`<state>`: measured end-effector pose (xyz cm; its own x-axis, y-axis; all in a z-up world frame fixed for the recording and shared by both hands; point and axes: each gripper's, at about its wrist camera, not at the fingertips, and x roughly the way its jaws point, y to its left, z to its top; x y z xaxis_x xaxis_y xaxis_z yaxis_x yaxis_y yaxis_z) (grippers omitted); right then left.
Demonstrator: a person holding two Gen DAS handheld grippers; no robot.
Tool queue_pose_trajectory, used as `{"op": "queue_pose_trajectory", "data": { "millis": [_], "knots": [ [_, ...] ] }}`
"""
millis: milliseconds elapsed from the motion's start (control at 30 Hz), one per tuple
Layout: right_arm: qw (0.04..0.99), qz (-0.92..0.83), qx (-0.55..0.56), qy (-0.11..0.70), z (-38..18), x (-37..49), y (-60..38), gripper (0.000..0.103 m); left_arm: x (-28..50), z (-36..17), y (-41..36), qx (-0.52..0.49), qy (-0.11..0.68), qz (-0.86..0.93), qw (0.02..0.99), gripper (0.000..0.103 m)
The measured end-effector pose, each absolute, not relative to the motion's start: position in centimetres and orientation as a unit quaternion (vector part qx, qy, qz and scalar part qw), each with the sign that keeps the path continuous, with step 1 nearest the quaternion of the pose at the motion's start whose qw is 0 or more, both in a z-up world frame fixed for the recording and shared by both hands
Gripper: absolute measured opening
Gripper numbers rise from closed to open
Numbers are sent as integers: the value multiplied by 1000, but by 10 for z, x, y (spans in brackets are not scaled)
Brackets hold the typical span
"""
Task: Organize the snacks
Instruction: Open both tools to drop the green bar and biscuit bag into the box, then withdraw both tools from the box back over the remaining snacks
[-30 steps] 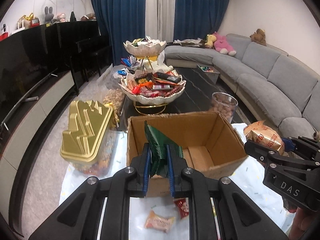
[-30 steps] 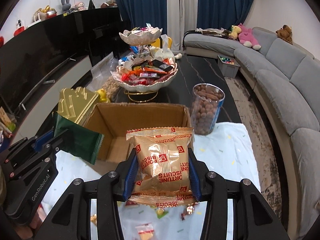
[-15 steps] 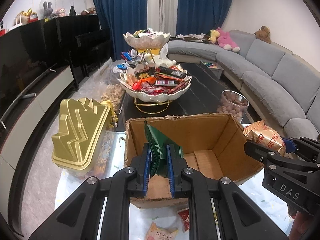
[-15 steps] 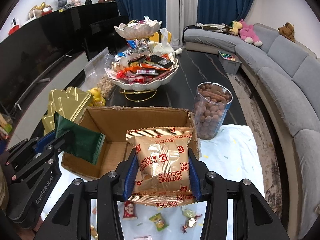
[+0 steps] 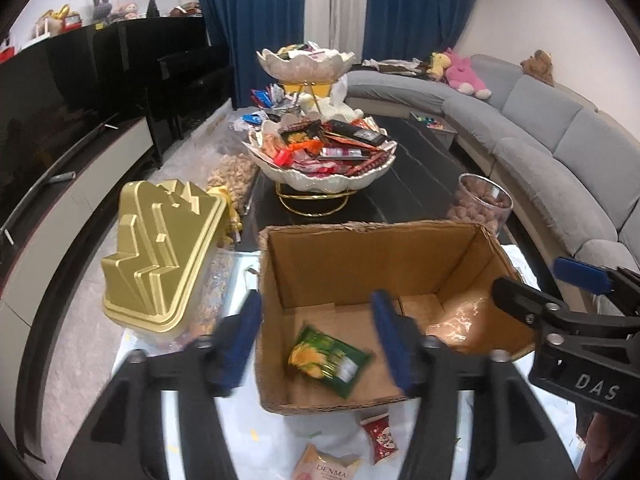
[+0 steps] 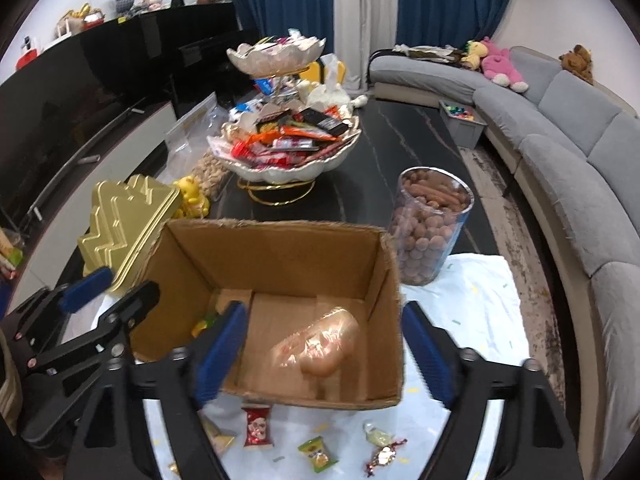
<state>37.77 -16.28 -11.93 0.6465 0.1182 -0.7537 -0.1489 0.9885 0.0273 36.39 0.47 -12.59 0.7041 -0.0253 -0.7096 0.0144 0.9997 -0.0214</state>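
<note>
Both grippers hang over the open cardboard box [image 5: 372, 264], angled down into it, so whatever they let go lands inside rather than on the bench [image 6: 472, 304].

Left gripper [image 5: 316, 336]: jaws opening, nothing between the pads. The green snack packet [image 5: 328, 360] lies on the box floor directly below and between its fingers, clear of both.

Right gripper [image 6: 324, 354]: jaws opening too, nothing clamped. The orange biscuit pack [image 6: 320, 346] is blurred in the box between its fingers; looks mid-drop, can't tell whether it has landed.

Loose sweets [image 6: 316, 448] sit on the white cloth just in front of the box, unsorted.
</note>
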Motion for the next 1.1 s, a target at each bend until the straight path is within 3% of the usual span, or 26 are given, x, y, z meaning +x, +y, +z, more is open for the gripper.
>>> {"op": "queue_pose_trajectory", "data": {
  "millis": [100, 233, 967, 1100],
  "knots": [
    [908, 63, -14, 413, -117, 377, -167, 85, 363, -123, 8, -8, 385, -4, 923, 80],
    [910, 56, -12, 410, -114, 373, -172, 85, 359, -117, 12, -15, 381, 0, 924, 89],
    [920, 47, -3, 388, -90, 307, -183, 85, 299, -91, 12, -6, 369, -7, 930, 92],
    [921, 41, 0, 388, -93, 289, -181, 91, 283, -91, 15, -4, 364, -12, 931, 94]
  ]
}}
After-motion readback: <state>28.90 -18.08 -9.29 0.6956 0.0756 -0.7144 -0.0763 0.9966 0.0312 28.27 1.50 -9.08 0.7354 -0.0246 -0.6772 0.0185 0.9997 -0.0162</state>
